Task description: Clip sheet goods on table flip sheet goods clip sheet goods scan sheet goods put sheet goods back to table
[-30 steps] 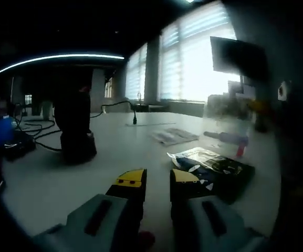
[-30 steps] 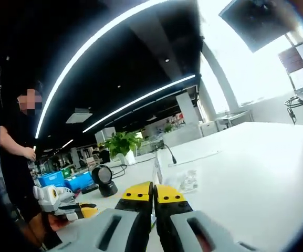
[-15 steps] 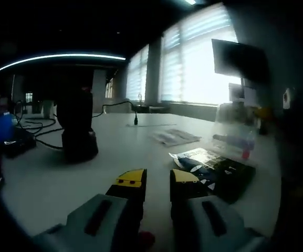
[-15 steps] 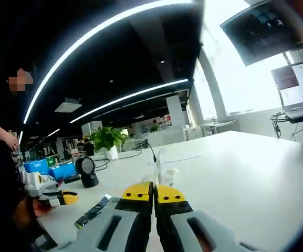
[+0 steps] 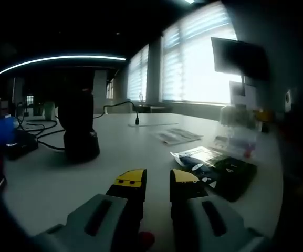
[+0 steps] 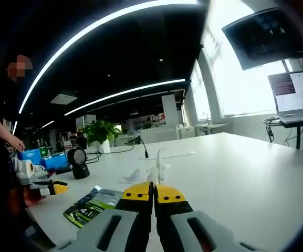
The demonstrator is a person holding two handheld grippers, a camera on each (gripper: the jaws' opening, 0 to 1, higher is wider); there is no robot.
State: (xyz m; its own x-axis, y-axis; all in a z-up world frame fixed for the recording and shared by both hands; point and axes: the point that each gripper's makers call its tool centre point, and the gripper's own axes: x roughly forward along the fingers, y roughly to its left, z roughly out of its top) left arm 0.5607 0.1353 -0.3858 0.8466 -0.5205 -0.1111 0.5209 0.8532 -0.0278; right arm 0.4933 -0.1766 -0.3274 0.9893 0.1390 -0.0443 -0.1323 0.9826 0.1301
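Right tool (image 6: 154, 195) clamped on clear sheet (image 6: 160, 167) | left tool (image 5: 154, 179) apart, beside dark packet (image 5: 217, 168) on desk (image 5: 51, 181) | keep sheet edge-on toward scanner (image 6: 77, 163).

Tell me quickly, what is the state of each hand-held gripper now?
Left hand-held gripper: open, holding nothing, above the table.
Right hand-held gripper: shut on a clear packet.

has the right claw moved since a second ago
Yes. In the left gripper view the right claw, holding a clear packet, has dropped lower toward the table, judged against the window blinds.
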